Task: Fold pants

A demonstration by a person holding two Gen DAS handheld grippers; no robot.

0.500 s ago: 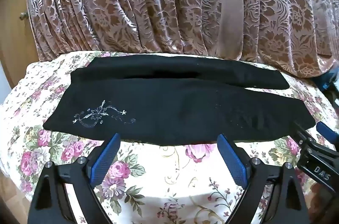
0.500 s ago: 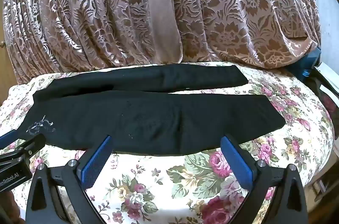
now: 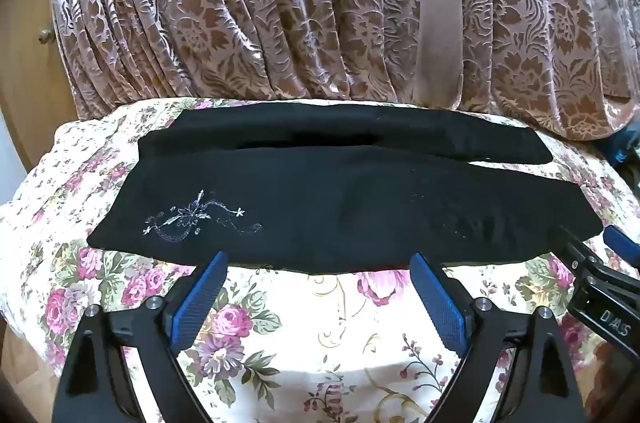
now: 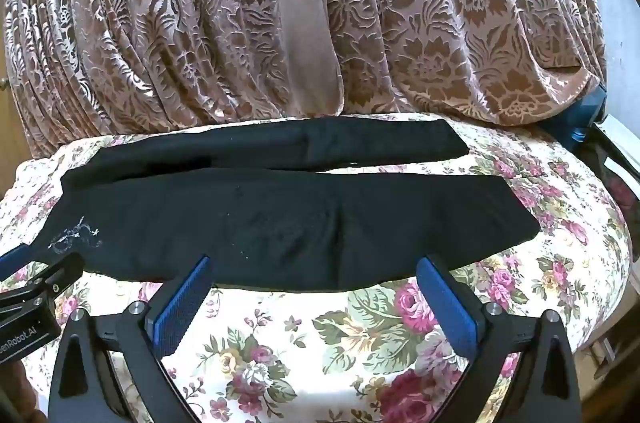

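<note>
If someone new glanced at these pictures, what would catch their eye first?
Black pants lie spread sideways across a rose-patterned bedspread, with pale embroidery near their left end. Behind hangs a brown floral curtain. Both the left gripper and right gripper hover, jaws wide, at the pants' near edge.

Your pants [image 3: 344, 211] lie spread sideways on the bedspread [image 3: 340, 319], one leg behind the other, the embroidered motif [image 3: 200, 219] toward the left end. Behind them hangs the curtain [image 3: 280, 3]. Your left gripper [image 3: 320, 299] sits just before the pants' near edge, and your right gripper [image 4: 316, 303] sits to its right, also before that edge.
</note>
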